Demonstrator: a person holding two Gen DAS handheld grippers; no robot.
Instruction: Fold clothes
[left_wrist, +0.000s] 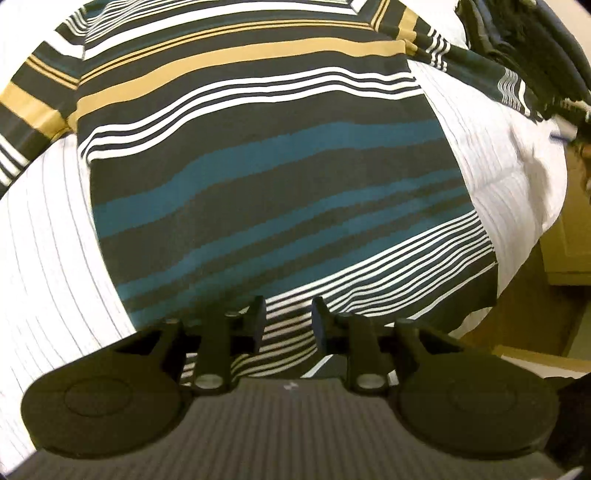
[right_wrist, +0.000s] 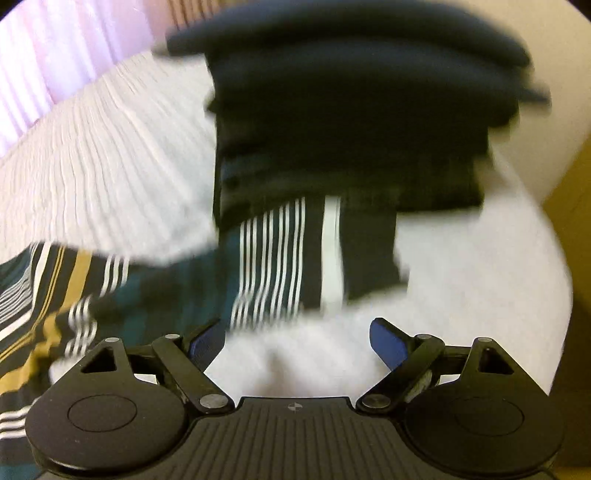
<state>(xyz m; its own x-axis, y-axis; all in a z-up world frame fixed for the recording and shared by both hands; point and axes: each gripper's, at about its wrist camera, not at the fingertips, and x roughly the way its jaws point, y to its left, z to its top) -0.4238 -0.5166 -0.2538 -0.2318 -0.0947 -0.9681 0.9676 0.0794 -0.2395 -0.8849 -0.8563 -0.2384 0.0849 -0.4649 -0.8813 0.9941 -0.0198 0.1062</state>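
Left gripper (left_wrist: 288, 323) parted low over striped shirt (left_wrist: 266, 166) hem; right gripper (right_wrist: 297, 341) wide.

Both wrist views look down close over the bed (left_wrist: 55, 240), sharing the striped shirt (left_wrist: 266, 177).

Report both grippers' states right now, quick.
Left gripper: open, holding nothing, its fingers over the hem of the striped shirt.
Right gripper: wide open, empty, above the white bedsheet.
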